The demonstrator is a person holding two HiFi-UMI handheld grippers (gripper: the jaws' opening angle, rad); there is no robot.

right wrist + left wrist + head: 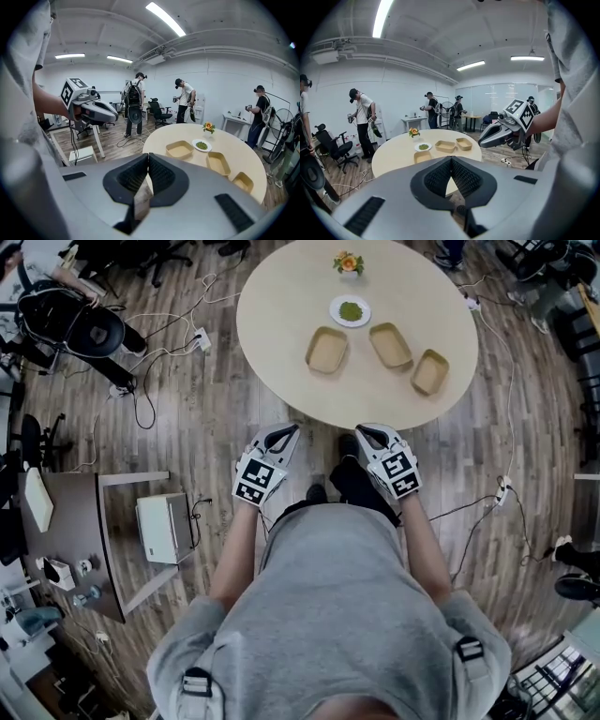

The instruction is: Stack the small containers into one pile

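Three shallow tan containers lie apart on the round table (281, 296): one at the left (327, 350), one in the middle (390, 344), and a smaller one at the right (430, 371). Both grippers hang short of the table's near edge, over the floor. My left gripper (281, 430) is shut and empty, its tips meeting (451, 159). My right gripper (368, 430) is shut too (148, 155), with a pale strip low between its jaws. From the right gripper view the containers (180, 149) (218, 162) (243, 181) run from left to right.
A white plate of green food (350, 310) and a small flower pot (348, 262) stand on the table's far side. Cables (141, 409) trail over the wood floor. A white box (164, 526) and a desk (75, 540) sit at the left. Several people (185, 101) stand around the room.
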